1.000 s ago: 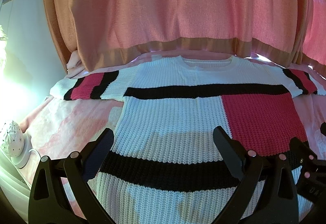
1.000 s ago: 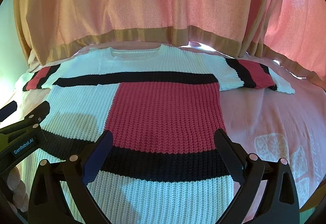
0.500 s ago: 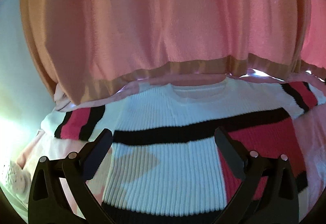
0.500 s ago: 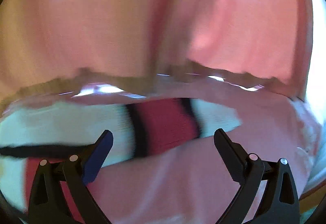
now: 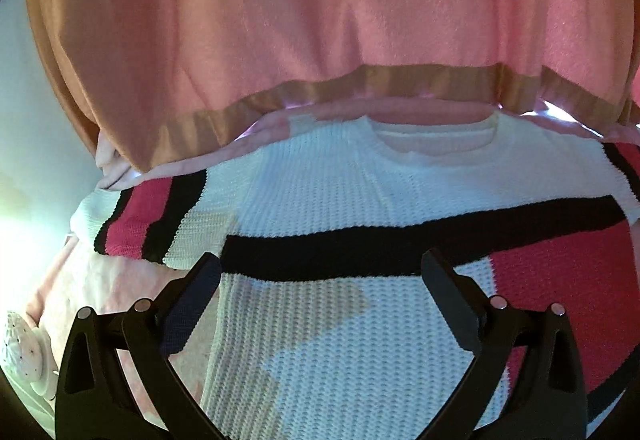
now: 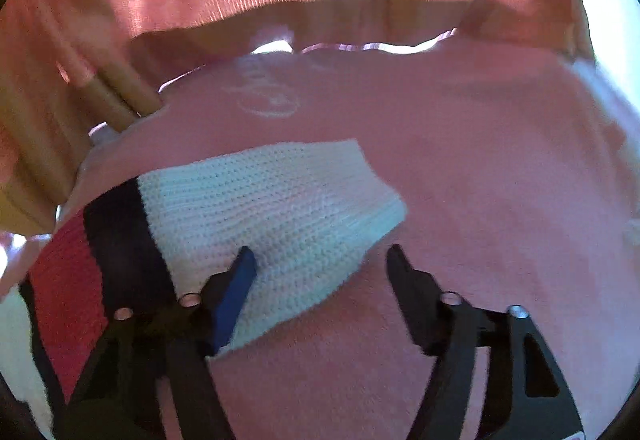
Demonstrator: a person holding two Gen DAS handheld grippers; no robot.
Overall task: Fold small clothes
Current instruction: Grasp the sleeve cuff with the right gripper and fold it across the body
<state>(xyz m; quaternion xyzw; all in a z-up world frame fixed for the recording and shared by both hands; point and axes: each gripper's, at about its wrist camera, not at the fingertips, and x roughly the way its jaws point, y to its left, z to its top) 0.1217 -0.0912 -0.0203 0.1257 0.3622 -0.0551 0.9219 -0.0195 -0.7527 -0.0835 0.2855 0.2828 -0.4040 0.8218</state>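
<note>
Left wrist view: sweater (image 5: pixel 360 208) lies flat on a pink bedsheet (image 5: pixel 108 288), neckline toward the curtain (image 5: pixel 320 20) — white knit with black bands and red blocks. Left gripper (image 5: pixel 320 276) hangs above the chest, fingers spread wide, holding nothing. Right wrist view: right gripper (image 6: pixel 320 260) sits at the white cuff of the sleeve (image 6: pixel 272 208) — fingers partly open, straddling the cuff edge, not clamped.
</note>
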